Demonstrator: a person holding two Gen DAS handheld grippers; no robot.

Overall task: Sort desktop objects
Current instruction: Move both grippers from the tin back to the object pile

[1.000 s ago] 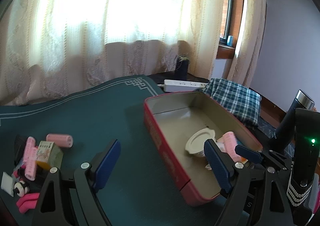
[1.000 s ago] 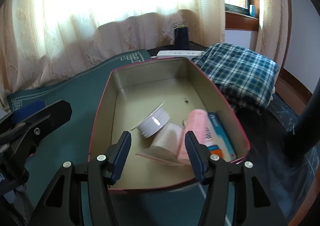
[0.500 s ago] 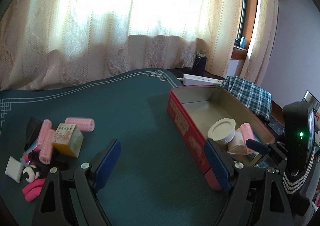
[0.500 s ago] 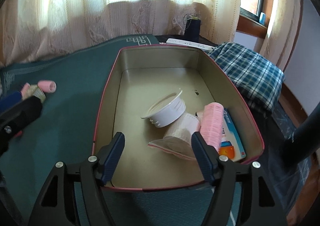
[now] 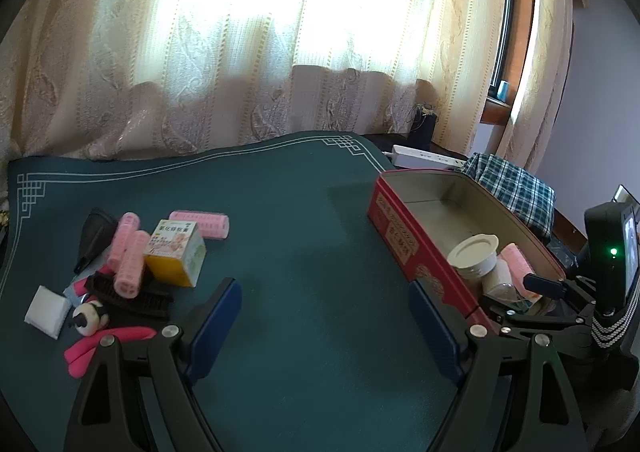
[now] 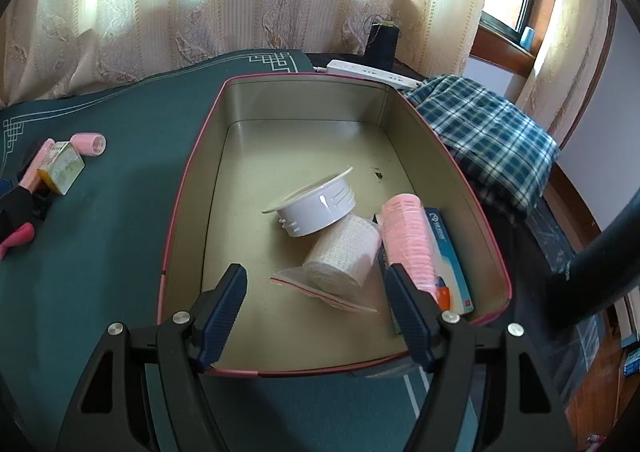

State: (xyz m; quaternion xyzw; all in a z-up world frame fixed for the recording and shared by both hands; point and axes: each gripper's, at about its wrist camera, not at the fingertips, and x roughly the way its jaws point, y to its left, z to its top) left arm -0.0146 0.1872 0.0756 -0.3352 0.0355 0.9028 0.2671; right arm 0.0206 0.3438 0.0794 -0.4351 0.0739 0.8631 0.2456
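The right gripper [image 6: 316,304] hangs over the near end of the red tin [image 6: 188,187], its ribbed blue pads spread with nothing between them; nearest them lies a clear zip bag holding a roll of white gauze [image 6: 344,260]. Beside it a pink ridged hair roller [image 6: 408,240] rests on a flat blue-and-white carton [image 6: 450,256], and just beyond, a white plastic tub [image 6: 316,207] tips on its side on the tin's dull metal floor, whose far half is bare. The left gripper [image 5: 324,328] is also released, wide and empty above the smooth green mat [image 5: 280,211]. To its left sits the unsorted pile: a bent pink foam strip [image 5: 100,344], a white square pad [image 5: 46,310], a black bristled brush [image 5: 132,298], three more pink rollers [image 5: 128,264] and a yellow cardboard box [image 5: 176,256]. Behind the mat, a white power strip [image 5: 424,159], plaid cloth [image 5: 512,183] and patterned curtains [image 5: 240,51].
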